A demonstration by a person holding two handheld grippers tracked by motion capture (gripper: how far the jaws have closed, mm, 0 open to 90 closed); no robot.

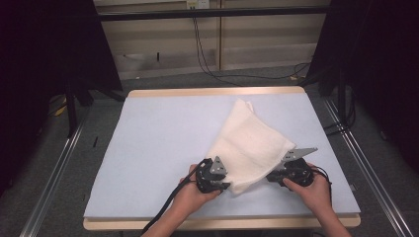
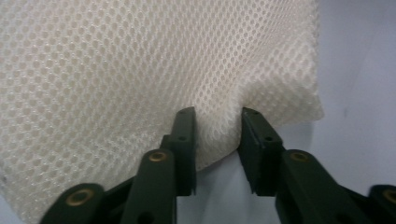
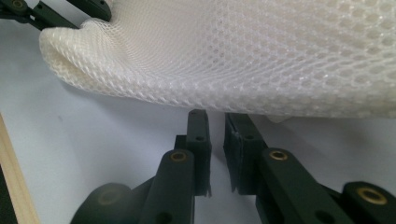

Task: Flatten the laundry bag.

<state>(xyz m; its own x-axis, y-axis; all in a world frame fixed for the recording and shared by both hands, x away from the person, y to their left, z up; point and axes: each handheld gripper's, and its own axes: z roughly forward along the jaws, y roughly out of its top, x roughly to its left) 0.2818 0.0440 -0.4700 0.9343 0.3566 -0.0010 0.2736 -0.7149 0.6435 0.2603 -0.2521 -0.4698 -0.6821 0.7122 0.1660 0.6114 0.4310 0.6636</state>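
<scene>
Left tongs [image 2: 217, 135]: jaws bracket a puckered fold at the near edge of the mesh cloth [image 2: 140, 70], so I read them as clenched on it. Right tongs [image 3: 217, 140]: jaws nearly shut just under the cloth's edge; whether any mesh sits between them I cannot tell. Cloth lies folded, diagonal, on the right half of the desk [image 1: 148, 148], near corner bunched between the hands. For a clean lift: confirm the right bite first, take both layers, raise both hands level so the fold holds.
</scene>
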